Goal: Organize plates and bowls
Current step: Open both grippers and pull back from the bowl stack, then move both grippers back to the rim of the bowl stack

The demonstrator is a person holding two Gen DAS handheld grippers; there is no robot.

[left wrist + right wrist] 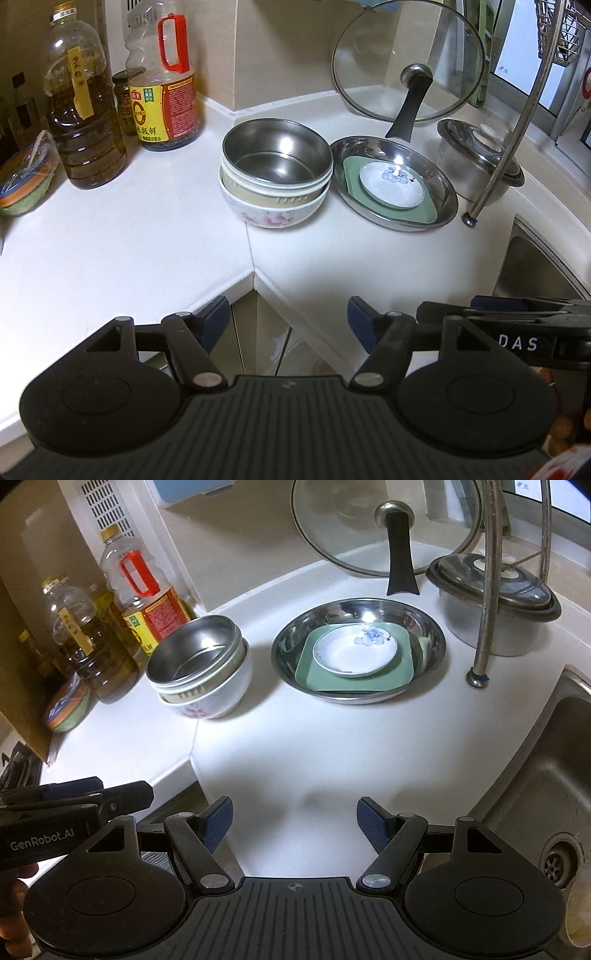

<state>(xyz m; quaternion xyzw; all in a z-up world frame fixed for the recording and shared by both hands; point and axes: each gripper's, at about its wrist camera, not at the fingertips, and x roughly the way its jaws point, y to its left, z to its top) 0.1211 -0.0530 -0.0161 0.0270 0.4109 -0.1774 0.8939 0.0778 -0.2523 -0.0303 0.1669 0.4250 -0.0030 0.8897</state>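
On the white corner counter (pixel 129 240) a steel bowl (pixel 277 155) sits nested in a cream bowl inside a floral white bowl (pixel 273 218). To their right a wide steel dish (pixel 369 147) holds a green square plate (pixel 424 210) with a small white flower saucer (pixel 391 184) on top. The same stacks show in the right wrist view: steel bowl (pixel 195 650), steel dish (pixel 332 620), green plate (pixel 321 675), saucer (pixel 354 653). My left gripper (pixel 286 321) hovers open at the counter's front edge, holding nothing. My right gripper (pixel 294 823) is open beside it over bare counter, well short of the dishes.
Oil and sauce bottles (pixel 85 110) stand at the back left, with plastic-wrapped coloured bowls (pixel 26 177) beside them. A glass lid (pixel 406 59) leans on the back wall. A lidded steel pot (pixel 476 158) and a metal rack leg (pixel 498 162) sit right; the sink (pixel 546 775) is far right.
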